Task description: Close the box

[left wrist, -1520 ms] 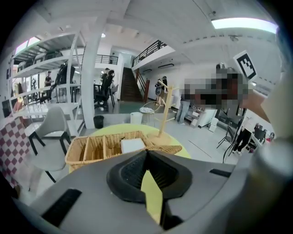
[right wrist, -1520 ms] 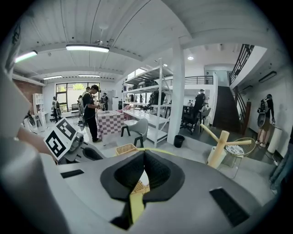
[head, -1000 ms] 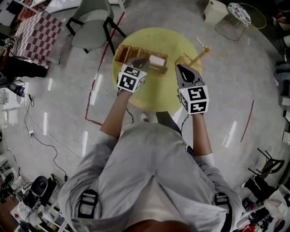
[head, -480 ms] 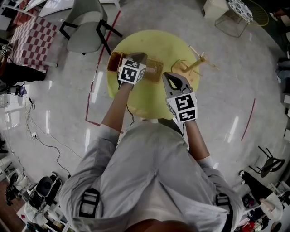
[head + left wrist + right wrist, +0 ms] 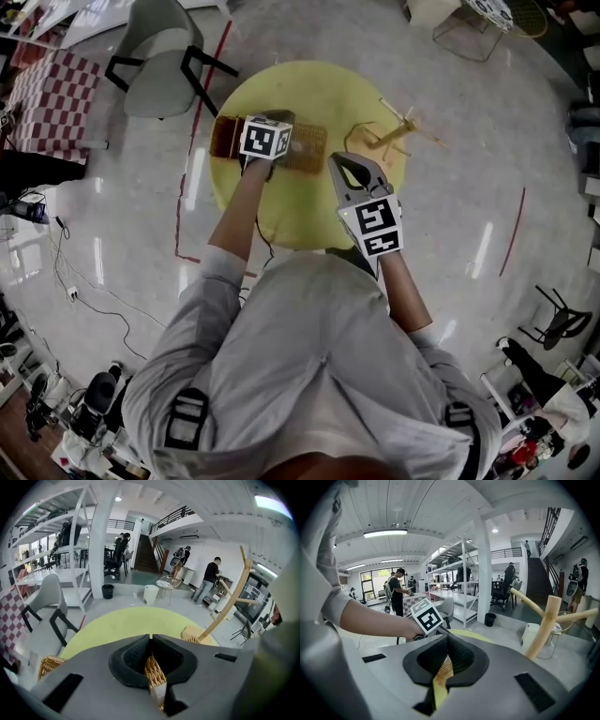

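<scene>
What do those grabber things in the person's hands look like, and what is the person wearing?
Both are chunky grey plastic grabbers with black ridged pads inside the jaws. The left gripper and the right gripper each carry a white cube printed with black square markers. The person wears a light grey short-sleeved shirt with black straps at the shoulders.
</scene>
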The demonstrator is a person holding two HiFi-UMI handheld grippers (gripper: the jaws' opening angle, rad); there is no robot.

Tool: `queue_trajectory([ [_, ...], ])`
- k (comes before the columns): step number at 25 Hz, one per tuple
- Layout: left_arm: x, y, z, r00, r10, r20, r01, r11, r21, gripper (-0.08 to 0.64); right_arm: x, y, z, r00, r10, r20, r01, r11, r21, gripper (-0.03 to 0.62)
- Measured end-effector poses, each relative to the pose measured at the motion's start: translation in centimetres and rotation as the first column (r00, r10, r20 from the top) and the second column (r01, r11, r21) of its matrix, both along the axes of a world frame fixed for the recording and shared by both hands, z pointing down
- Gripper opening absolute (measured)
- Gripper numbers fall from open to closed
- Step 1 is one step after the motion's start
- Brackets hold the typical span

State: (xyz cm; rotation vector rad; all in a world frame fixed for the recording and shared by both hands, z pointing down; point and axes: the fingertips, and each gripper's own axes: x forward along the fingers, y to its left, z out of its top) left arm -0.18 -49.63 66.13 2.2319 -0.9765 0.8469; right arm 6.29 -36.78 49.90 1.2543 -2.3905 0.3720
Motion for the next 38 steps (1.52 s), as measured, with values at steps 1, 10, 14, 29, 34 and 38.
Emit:
queue_trajectory([
  [1, 0.1, -0.1, 0.4, 1.0, -0.004, -0.003, 0.004, 1.0, -0.015, 0.043, 0.1, 0.0, 0.1, 1.0, 0.003, 0.0, -0.003, 1.0, -0.003, 0.023],
  [10, 0.2, 0.0, 1.4, 0.998, 0.007, 0.056, -0.006, 0.999, -0.032, 0.043, 1.2, 0.1, 0.1, 0.999, 0.028, -0.022, -0.028, 1.0, -0.004, 0.023],
  [14, 0.2, 0.5, 0.3, 0.998, 0.039, 0.049, -0.041, 0.999, 0.024, 0.115, 1.2, 0.5, -0.9, 0.999, 0.025, -0.024, -0.025, 1.0, 0.016, 0.023],
  [29, -6.6, 11.1, -16.1, 0.998, 0.042, -0.054, -0.016, 0.909, 0.416, 0.035, 0.5, 5.9, -8.8, 0.997, 0.047, -0.069, -0.032, 0.977, 0.209, 0.023],
  [34, -8.4, 16.0, -21.1, 0.994, 0.048, -0.102, 0.011, 0.859, 0.512, 0.034, 0.3, 8.0, -11.2, 0.995, 0.062, -0.084, -0.038, 0.964, 0.262, 0.023],
  [38, -9.2, 19.3, -24.4, 0.992, 0.052, -0.117, 0.025, 0.814, 0.58, 0.035, -0.3, 9.8, -12.7, 0.994, 0.061, -0.092, -0.032, 0.955, 0.296, 0.023],
])
